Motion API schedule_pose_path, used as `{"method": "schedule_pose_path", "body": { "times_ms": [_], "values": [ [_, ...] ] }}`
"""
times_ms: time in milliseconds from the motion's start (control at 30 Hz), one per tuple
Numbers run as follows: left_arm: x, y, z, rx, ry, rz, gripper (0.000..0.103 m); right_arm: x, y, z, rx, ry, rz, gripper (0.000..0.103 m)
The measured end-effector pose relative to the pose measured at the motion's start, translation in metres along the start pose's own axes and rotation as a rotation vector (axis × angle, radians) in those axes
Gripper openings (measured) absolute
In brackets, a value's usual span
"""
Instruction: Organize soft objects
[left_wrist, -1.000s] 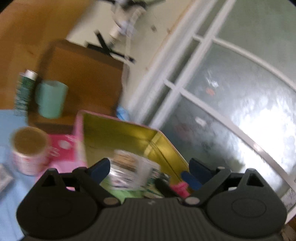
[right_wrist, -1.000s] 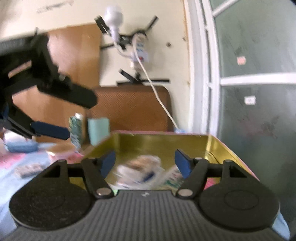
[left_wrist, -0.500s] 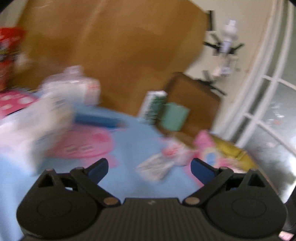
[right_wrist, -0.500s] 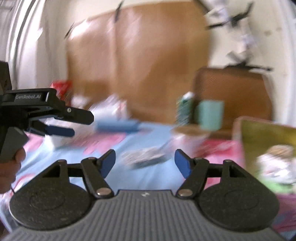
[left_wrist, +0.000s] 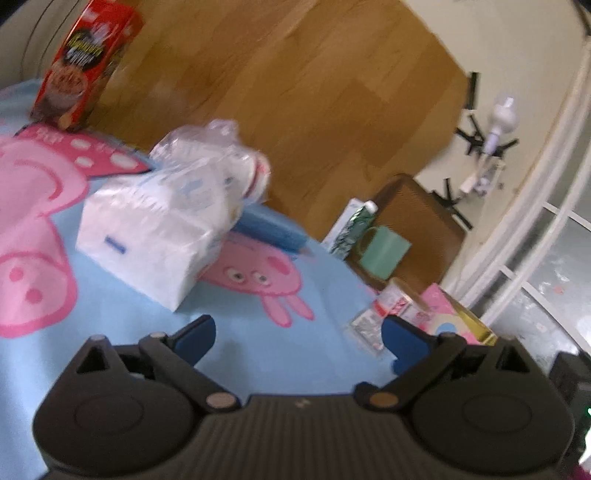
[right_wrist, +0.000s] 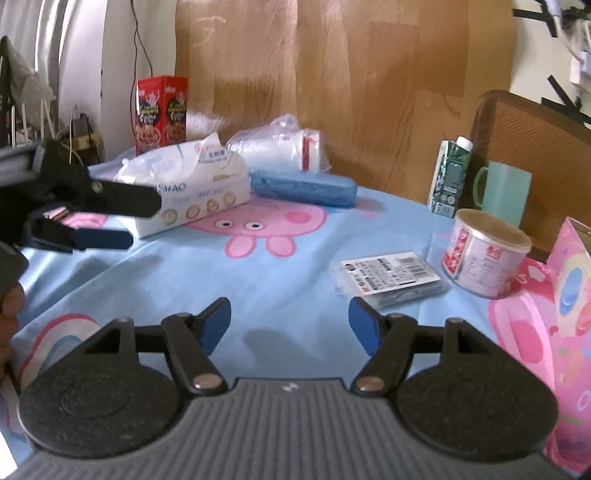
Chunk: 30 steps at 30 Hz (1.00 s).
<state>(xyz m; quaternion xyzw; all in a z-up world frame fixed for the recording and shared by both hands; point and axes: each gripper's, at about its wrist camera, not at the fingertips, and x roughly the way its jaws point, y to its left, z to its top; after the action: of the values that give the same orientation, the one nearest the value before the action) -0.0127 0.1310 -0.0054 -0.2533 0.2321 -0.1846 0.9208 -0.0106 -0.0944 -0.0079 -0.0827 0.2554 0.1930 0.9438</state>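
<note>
Two blue-padded fingers of the left gripper (left_wrist: 298, 338) stand spread wide over the blue cartoon-pig sheet (left_wrist: 229, 332) in the left wrist view, having just been opening, with nothing between them. The white tissue pack (left_wrist: 147, 236) lies ahead to the left, its print blurred past reading; a clear bag of white items (left_wrist: 221, 162) lies behind, touching it. A red box (left_wrist: 83, 64) is too smeared to read.

From the right wrist view, the right gripper (right_wrist: 290, 326) is likewise spread and empty. The tissue pack (right_wrist: 192, 188) reads "SIYAO", partly hidden by the left gripper (right_wrist: 122, 218). Beside it lies a blue pouch (right_wrist: 303, 190). A barcoded flat packet (right_wrist: 391, 282) carries text too small to read.
</note>
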Motion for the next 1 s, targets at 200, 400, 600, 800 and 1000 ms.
{"method": "schedule_pose_path", "body": {
  "times_ms": [200,400,600,800,1000],
  "values": [
    [-0.011,0.006,-0.001,-0.029,-0.058,-0.055,0.102,0.017,0.000,0.017,-0.013,-0.006,0.002,0.073],
    [-0.013,0.020,0.000,-0.119,-0.068,-0.080,0.102,0.057,-0.009,0.059,0.015,-0.049,0.022,0.073],
    [-0.012,0.022,0.000,-0.122,-0.067,-0.090,0.102,0.125,-0.025,0.115,0.040,-0.001,0.017,0.073],
    [-0.014,0.024,-0.001,-0.135,-0.080,-0.094,0.102,0.207,-0.045,0.163,0.161,0.194,0.006,0.073],
    [-0.013,0.028,0.000,-0.151,-0.073,-0.111,0.102,0.223,-0.063,0.167,0.213,0.275,0.048,0.076]
  ]
}}
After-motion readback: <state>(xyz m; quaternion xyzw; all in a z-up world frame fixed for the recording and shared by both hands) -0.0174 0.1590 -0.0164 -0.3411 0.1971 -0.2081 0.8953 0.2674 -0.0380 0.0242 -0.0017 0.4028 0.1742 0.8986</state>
